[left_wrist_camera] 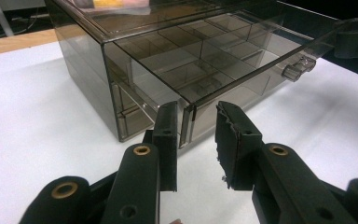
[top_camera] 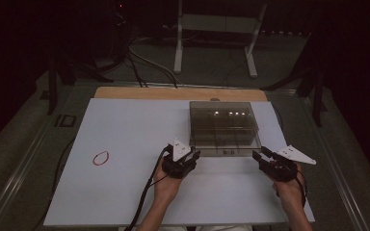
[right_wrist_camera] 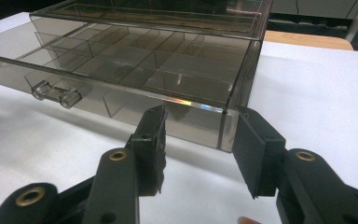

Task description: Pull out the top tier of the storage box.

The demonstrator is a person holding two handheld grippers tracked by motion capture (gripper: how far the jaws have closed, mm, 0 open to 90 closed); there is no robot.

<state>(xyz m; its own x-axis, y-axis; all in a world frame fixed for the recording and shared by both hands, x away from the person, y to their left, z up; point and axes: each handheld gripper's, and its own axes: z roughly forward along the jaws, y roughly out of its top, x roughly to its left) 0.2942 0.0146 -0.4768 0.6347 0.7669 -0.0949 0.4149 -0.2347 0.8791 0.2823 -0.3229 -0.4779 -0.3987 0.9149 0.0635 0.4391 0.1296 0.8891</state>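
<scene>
Smoky plastic box sits at the far right of the white mat, its top drawer pulled partly out toward me; my left gripper and right gripper flank the drawer's front corners.

Left gripper view: my jaws straddle the drawer's corner, one pad touching; I can't tell if they pinch.

Right gripper view: jaws gape around the other corner, pads apart from it. I'd push both corners evenly so the drawer slides straight, minding the knob.
</scene>
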